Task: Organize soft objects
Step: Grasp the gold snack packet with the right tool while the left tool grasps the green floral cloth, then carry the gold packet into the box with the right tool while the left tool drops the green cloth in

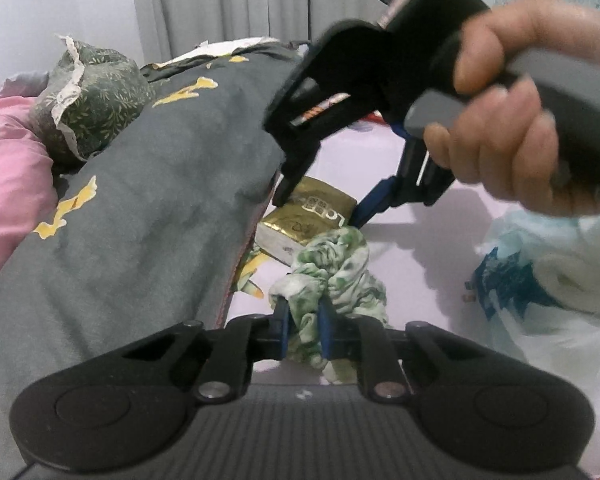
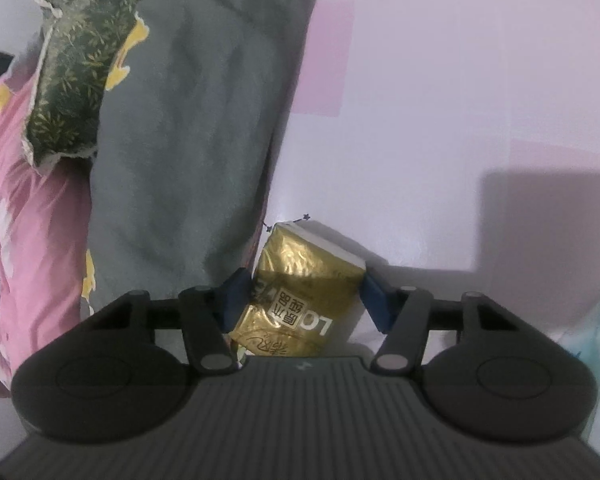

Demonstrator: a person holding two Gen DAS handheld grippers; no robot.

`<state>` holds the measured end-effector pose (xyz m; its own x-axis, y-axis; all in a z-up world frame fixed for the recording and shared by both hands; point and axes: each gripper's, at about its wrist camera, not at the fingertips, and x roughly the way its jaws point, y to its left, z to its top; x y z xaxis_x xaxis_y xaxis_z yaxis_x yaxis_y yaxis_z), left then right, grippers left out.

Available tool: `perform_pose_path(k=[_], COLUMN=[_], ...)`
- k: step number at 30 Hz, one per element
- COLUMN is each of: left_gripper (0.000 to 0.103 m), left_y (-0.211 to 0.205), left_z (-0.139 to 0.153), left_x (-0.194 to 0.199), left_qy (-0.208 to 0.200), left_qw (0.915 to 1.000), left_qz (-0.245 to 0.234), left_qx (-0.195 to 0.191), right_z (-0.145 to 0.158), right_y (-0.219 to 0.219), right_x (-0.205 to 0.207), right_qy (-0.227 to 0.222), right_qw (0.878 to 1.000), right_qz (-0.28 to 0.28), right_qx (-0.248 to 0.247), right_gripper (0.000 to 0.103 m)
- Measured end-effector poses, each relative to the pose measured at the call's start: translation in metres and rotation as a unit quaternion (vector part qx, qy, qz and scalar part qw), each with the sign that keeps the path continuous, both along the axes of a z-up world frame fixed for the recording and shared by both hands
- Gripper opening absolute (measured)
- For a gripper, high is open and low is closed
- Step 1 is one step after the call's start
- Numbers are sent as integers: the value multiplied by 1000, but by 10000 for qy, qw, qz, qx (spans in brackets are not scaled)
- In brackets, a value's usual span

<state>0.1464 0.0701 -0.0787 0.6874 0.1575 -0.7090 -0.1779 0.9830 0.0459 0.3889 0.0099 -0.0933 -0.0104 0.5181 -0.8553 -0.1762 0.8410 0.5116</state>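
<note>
A green-and-white patterned cloth lies bunched on the pale sheet, and my left gripper is shut on its near fold. A gold tissue pack lies against the grey pillow; it also shows in the left wrist view. My right gripper is wide around the pack, its blue fingers at the pack's two sides. In the left wrist view the right gripper comes down from above, held by a hand.
A large grey pillow with yellow marks fills the left. A dark green leaf-print pillow and pink bedding lie beyond it. A plastic bag with blue and white contents sits at right. Grey curtains hang behind.
</note>
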Motion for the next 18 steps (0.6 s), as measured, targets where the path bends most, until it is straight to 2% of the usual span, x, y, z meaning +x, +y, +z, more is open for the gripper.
perform_pose_path(k=[4, 11, 18], left_gripper=[14, 14, 14], left_y=[3, 4, -23], left_z=[11, 40, 92], left_x=[-8, -19, -32], left_qy=[-112, -411, -988], left_qw=[9998, 9984, 9940], left_qz=[57, 179, -286], left_qx=[-170, -349, -361], right_z=[7, 45, 96], right_y=[-22, -76, -182], right_x=[4, 0, -30], right_qy=[-96, -374, -702], right_qw=[9990, 9926, 9811], right_qz=[-260, -617, -952], right_qx=[352, 978, 1534], right_gripper=[57, 57, 57])
